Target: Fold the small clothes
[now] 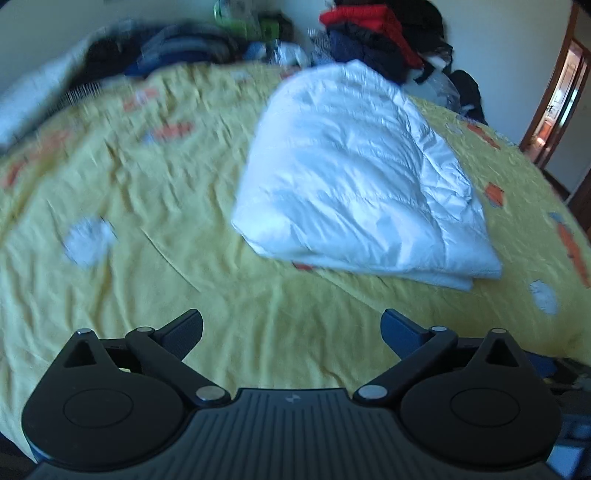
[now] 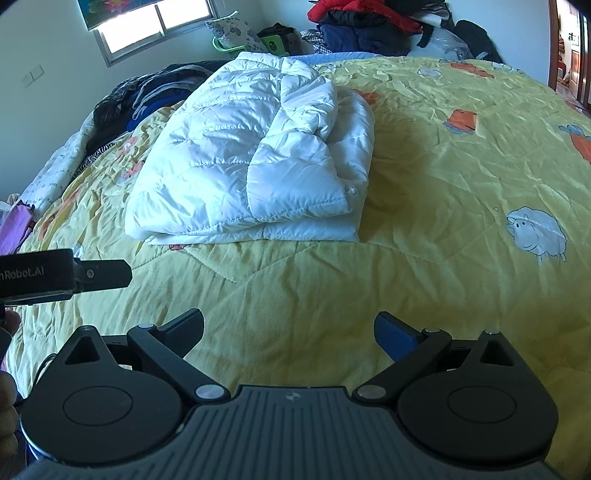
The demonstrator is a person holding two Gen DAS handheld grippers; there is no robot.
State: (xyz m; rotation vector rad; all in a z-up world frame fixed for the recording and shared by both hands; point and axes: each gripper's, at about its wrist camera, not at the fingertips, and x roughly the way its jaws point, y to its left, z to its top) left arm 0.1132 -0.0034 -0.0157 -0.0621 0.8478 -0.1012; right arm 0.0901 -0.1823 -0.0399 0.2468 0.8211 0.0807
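Right now your white puffer jacket [image 2: 255,155] lies folded into a thick bundle on the yellow bedspread [image 2: 424,177], one quilted sleeve or flap laid over its top and the hem edges stacked at the near side. In the left wrist view the same jacket [image 1: 354,177] sits up and to the right of your tool, well apart from it, and that picture is smeared with blur.

Your left gripper [image 1: 291,332] has its fingers spread wide with nothing between them, only bedspread [image 1: 147,206] below. Your right gripper [image 2: 288,334] is spread just as wide and equally empty, hovering over bare yellow cloth nearer to you than the jacket. From the right wrist view, the left gripper [image 2: 107,275] pokes in at the left edge as a dark bar with pale lettering on its body, beside the jacket's near left corner but not touching it.

Printed sheep [image 2: 537,234] and orange shapes [image 2: 463,120] dot the bedspread. Along the far edge of the bed you have a heap of dark clothes [image 2: 155,92], and a red and navy pile [image 2: 362,22] at the corner. A window [image 2: 155,22] sits in the wall behind.
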